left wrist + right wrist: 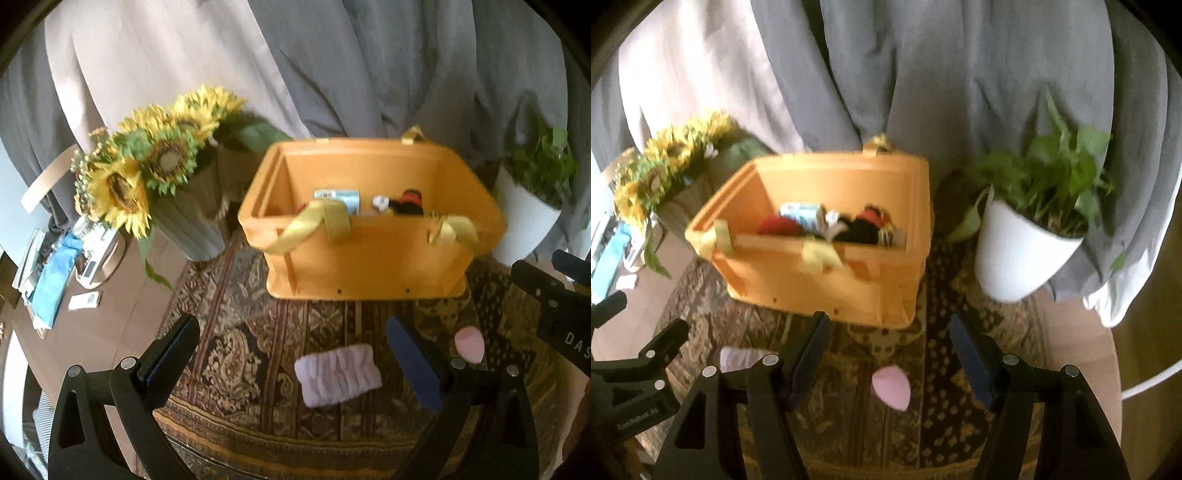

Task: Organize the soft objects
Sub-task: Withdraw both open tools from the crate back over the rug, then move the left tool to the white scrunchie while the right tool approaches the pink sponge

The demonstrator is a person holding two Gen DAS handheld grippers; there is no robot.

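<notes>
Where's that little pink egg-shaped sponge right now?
The pink sponge lies on the patterned rug in front of the orange basket, between the right tool's open fingers, clear of both.

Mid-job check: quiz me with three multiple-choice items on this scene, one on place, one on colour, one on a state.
1. Where does the pink sponge lie?
A. inside the bin
B. on the patterned cloth in front of the bin
C. in the plant pot

2. What colour is the storage bin?
A. orange
B. blue
C. white

3. How stands the left claw?
A. shut on the headband
B. shut on the sponge
C. open, holding nothing

Answers:
1 B: the sponge sits on the patterned cloth, between the fingers of the right claw in its view.
2 A: walls and rim are orange.
3 C: its fingers stand wide apart, and the lilac headband lies untouched on the cloth.
</notes>
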